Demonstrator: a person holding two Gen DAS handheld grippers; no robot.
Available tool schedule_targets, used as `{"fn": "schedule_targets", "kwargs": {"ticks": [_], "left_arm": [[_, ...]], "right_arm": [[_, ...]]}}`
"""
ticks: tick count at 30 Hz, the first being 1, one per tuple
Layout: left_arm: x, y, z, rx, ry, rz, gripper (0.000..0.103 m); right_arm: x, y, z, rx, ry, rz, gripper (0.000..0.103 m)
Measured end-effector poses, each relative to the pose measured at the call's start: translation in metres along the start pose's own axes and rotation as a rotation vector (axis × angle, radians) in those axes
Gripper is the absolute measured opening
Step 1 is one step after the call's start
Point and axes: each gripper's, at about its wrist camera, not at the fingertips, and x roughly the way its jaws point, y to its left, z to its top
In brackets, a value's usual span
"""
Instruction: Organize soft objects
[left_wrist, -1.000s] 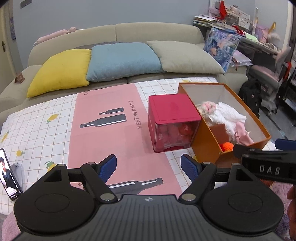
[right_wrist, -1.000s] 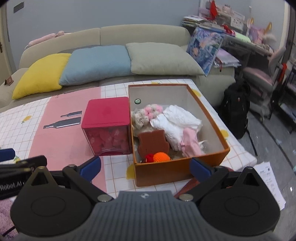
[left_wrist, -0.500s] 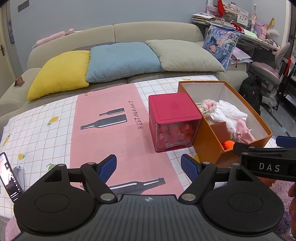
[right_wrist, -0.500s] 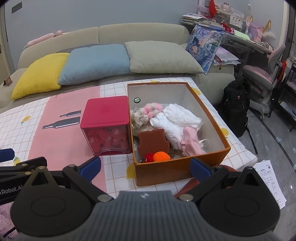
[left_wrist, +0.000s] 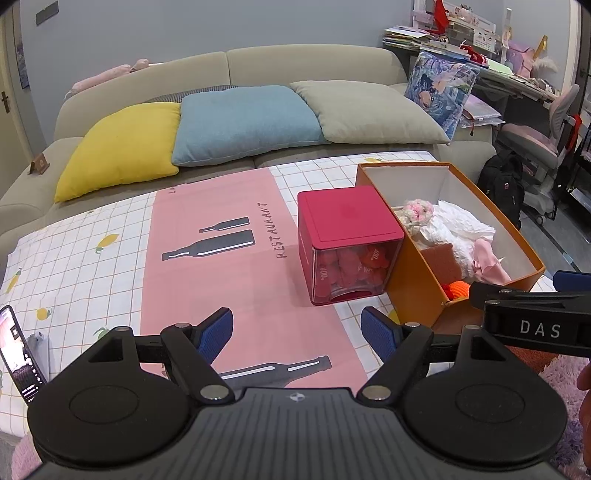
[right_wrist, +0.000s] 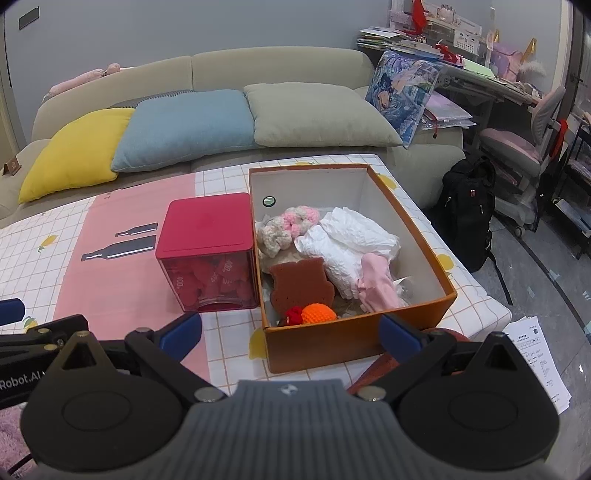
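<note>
1. The open orange cardboard box sits on the worktop covered by a checked, pink-panelled cloth, at about 12 o'clock just ahead of the right tongs.
2. Inside it lie a brown bear-shaped sponge, an orange crocheted ball, a small red knitted piece, white crumpled cloth, a pink fabric piece and a pink-and-cream crocheted scrunchie.
3. A red-lidded cube container with clear sides touches the box's left wall, at 1 o'clock from the left tongs.
4. Both tongs are spread wide, holding and touching nothing.
</note>
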Motion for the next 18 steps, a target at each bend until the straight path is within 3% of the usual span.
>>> {"fn": "schedule_targets", "kwargs": {"ticks": [18], "left_arm": [[-0.0013,0.0011,0.0010,-0.001,-0.005,0.006,0.092]], "right_arm": [[0.0022,0.0002,-0.0004,-0.004,0.009,0.004,0.100]]}}
